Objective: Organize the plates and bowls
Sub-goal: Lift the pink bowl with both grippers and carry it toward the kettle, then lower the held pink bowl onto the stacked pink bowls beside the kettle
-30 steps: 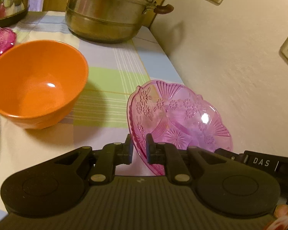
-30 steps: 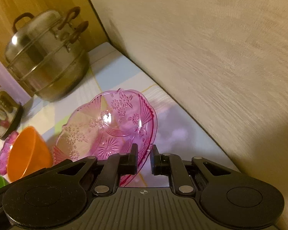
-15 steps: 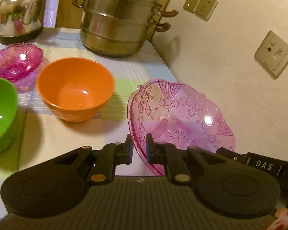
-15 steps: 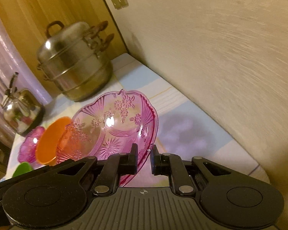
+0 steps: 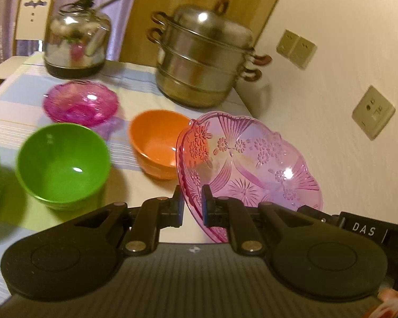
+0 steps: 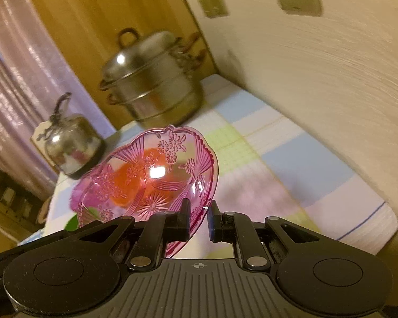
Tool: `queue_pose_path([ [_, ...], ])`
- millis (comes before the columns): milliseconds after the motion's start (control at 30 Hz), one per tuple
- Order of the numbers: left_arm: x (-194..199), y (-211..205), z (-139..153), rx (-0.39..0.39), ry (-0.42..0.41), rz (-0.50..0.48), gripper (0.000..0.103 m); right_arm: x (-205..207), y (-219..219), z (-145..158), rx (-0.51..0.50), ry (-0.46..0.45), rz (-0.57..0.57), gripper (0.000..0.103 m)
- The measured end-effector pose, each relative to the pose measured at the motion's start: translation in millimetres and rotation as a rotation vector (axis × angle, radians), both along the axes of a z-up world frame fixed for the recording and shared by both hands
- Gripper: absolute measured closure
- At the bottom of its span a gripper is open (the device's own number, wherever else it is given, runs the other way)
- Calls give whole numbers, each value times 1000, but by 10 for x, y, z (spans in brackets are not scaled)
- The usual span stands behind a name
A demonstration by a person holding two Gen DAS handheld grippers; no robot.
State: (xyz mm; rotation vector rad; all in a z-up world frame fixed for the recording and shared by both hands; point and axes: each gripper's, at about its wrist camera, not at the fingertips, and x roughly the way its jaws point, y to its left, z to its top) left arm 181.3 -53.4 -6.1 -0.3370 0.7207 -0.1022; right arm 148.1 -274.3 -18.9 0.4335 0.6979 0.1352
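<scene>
Both grippers pinch the pink glass plate [image 5: 252,159] by its rim, the left gripper [image 5: 193,206] on one side and the right gripper [image 6: 199,221] on the other, and it hangs tilted in the air above the table [image 6: 318,164], near the edge by the wall. On the table sit an orange bowl [image 5: 156,143], a green bowl [image 5: 63,164] and another pink plate [image 5: 81,102]. A big metal pot [image 5: 201,58] and a kettle [image 5: 77,39] stand at the far edge
</scene>
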Motion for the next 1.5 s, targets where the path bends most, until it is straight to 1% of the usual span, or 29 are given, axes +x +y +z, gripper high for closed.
queue_pose_path([
  [200,-119,315,132,0,-21,52,92,-32,317,122,-1,-18,62,90],
  [433,-137,617,189,1,-29,100,92,19,640,195,-11,-30,119,90],
  [833,-31,1122,172,6,-27,181,92,301,1162,154,-19,-20,213,90],
  [1133,181,1395,155,29,-21,208,92,574,1461,106,-18,-17,260,90],
  [1267,299,1513,98,23,-13,224,92,722,1555,56,-3,-4,275,90],
  [1500,646,1760,15,27,-6,255,92,1098,1796,-40,7,16,303,90],
])
